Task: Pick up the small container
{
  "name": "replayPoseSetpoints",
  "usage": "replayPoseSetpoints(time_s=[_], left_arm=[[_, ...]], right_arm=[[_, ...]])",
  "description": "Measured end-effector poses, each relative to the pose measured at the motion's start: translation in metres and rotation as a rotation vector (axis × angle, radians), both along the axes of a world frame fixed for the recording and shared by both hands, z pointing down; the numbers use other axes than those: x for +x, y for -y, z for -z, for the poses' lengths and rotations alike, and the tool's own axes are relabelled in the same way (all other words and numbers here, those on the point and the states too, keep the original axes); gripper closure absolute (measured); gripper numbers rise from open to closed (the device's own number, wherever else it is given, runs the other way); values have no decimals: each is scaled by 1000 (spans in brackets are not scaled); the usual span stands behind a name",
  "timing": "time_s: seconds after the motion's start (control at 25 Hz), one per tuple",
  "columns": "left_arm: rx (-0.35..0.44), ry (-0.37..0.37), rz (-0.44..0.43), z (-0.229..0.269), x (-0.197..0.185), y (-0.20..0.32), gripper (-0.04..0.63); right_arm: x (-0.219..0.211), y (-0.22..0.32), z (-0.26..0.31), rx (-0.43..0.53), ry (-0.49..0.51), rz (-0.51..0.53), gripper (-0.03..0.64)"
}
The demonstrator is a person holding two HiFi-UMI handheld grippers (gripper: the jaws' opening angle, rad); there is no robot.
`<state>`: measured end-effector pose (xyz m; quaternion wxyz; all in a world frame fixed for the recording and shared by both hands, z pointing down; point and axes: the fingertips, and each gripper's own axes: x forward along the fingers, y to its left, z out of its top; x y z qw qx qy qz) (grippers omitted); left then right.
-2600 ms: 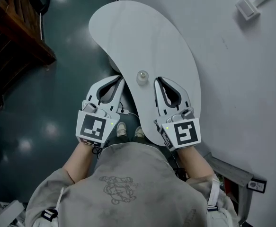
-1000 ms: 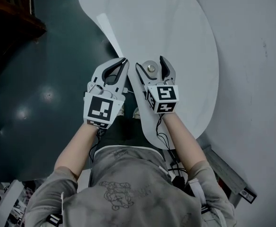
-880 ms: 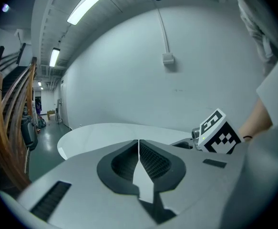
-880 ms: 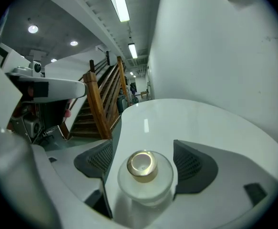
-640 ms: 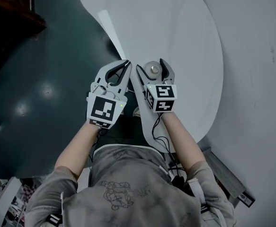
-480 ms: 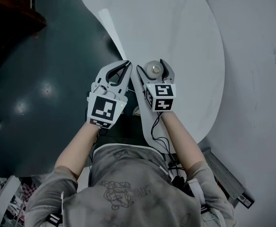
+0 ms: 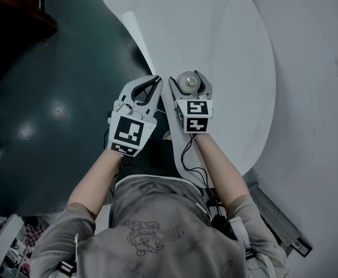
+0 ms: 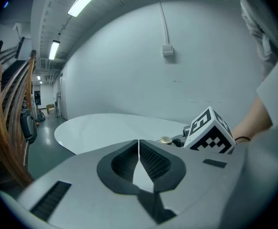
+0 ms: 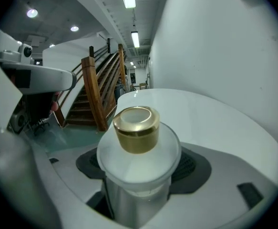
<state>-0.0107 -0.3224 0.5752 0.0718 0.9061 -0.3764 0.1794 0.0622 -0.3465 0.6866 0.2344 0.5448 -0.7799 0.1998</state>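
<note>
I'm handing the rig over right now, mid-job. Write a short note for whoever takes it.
Right gripper: shut on the small container, gripping its pale body below the gold cap.
Left gripper: shut, empty, beside the right one near the edge of the table.
Done: container grasped. I cannot tell whether it is off the table yet.
Left: lift it clear, probably straight up.
</note>
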Motion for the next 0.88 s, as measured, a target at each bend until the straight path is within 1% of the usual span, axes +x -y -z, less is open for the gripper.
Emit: replayPoseSetpoints(time_s=[0.16,0.32,0.48,0.64,0.88], left_arm=[[11,9,6,7,-6,-5,574],[22,8,18,22,-8,-12,574],[47,3,21,52,-11,-14,574],[90,-11,19,90,-9,-16,574],[154,-26,4,151,-2,-30,574]], right_arm=[[1,-4,13,20,0,0,268],[1,-12,47,62,5,15,270],[6,-17,94,107,8,23,270],[12,-29,147,126,-1,37,270],[14,-53,234,181,31,66,270]])
